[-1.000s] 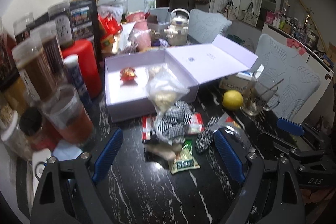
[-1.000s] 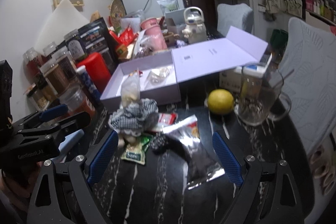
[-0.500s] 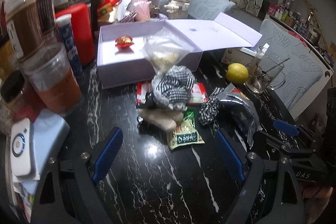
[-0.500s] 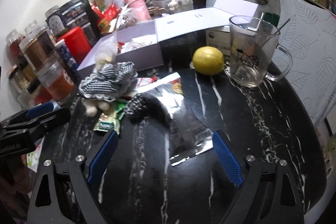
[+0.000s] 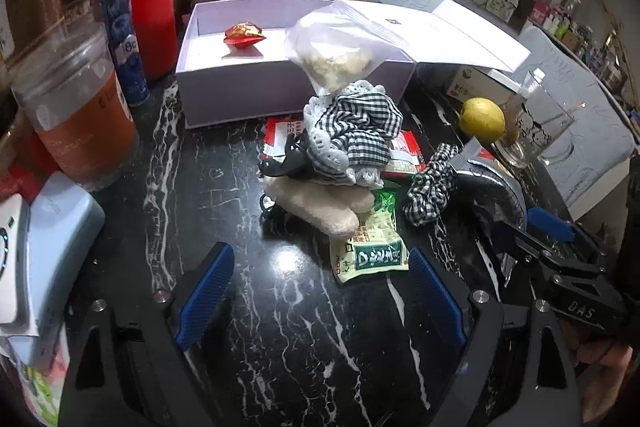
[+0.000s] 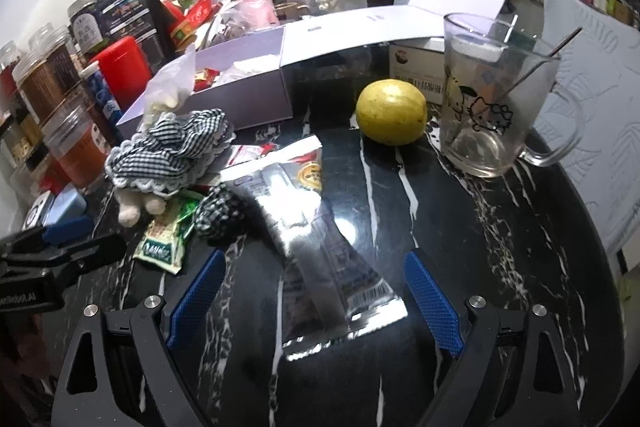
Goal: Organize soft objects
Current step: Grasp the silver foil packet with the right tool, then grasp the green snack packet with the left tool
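A checked cloth (image 5: 352,131) with a lace hem lies crumpled on a cream plush (image 5: 316,203), just in front of the lilac box (image 5: 240,87) on the black marble bench (image 5: 240,187). A small checked scrunchie (image 5: 432,187) lies right of the plush. The left hand-held gripper (image 5: 320,291) stands open and empty, nearer the camera than the plush. The right hand-held gripper (image 6: 312,295), also open, straddles a silver packet (image 6: 320,247), right of the scrunchie.

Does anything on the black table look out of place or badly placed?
Yes. A clear bag of pale pieces leans over the front wall of the open lilac box, half in and half out. Below it, the checked cloth lies heaped on snack packets rather than stored.
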